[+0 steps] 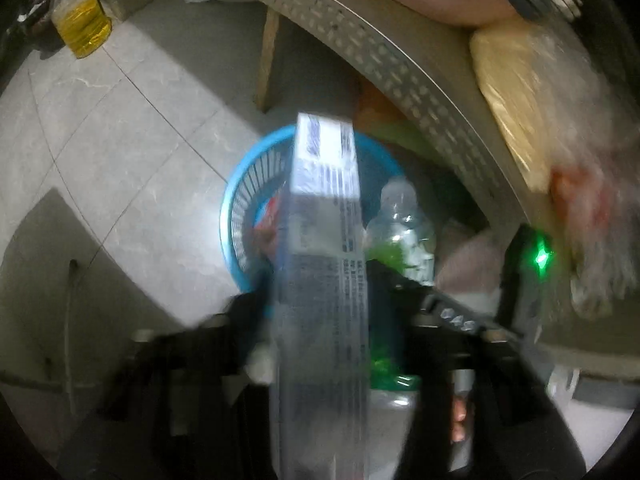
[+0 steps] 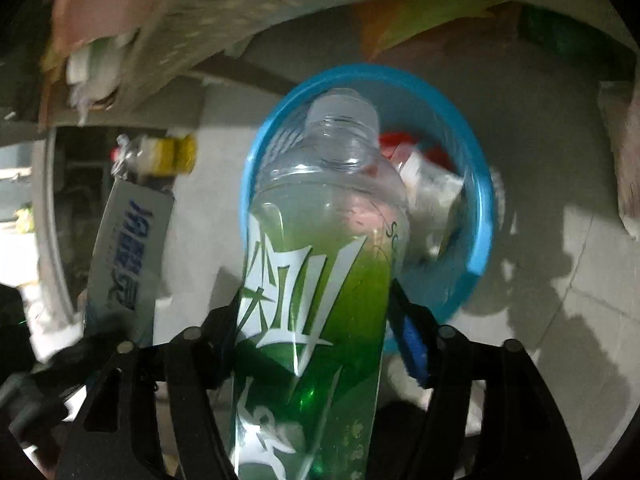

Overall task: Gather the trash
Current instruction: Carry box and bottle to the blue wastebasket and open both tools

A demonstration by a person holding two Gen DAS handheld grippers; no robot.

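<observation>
**K:** Status on both tools?

**M:** I've got the left gripper (image 1: 316, 292) pointing steeply down. A long white cardboard box with blue print (image 1: 324, 184) stands between its fingers, far end over the near rim of the round blue plastic slatted basket (image 1: 236, 200). I see green showing through a gap between the box and the right-hand finger, so I read the jaws as apart, not clamping. That view is heavily blurred.

**K:** Right side?

**M:** On the right gripper (image 2: 316, 296) a clear plastic bottle with a green-and-white label (image 2: 320, 240) sits between the fingers, uncapped neck aimed at the basket opening. The left-hand finger looks in contact with the label. On the other side I see a pale sliver between the bottle and the blue pad (image 2: 412, 340). I call it spread, not squeezing.

**K:** Where's the basket?

**M:** On the grey tiled floor (image 1: 120, 140), just beyond both tools, partly under the curved perforated metal edge (image 1: 380, 52). It already holds red and white crumpled wrappers (image 2: 424, 176).

**K:** The two tools relative to each other?

**M:** Close, side by side. From the right wrist, the box is near left of the bottle. From the left wrist, the bottle is just right of the box.

**K:** Anything else nearby?

**M:** A clear jug of yellow liquid (image 1: 82, 24) on the floor, far left, well apart from the basket. A yellowish plastic-wrapped bundle (image 1: 516, 92) lies on top of the surface with the perforated edge, right side.
</observation>
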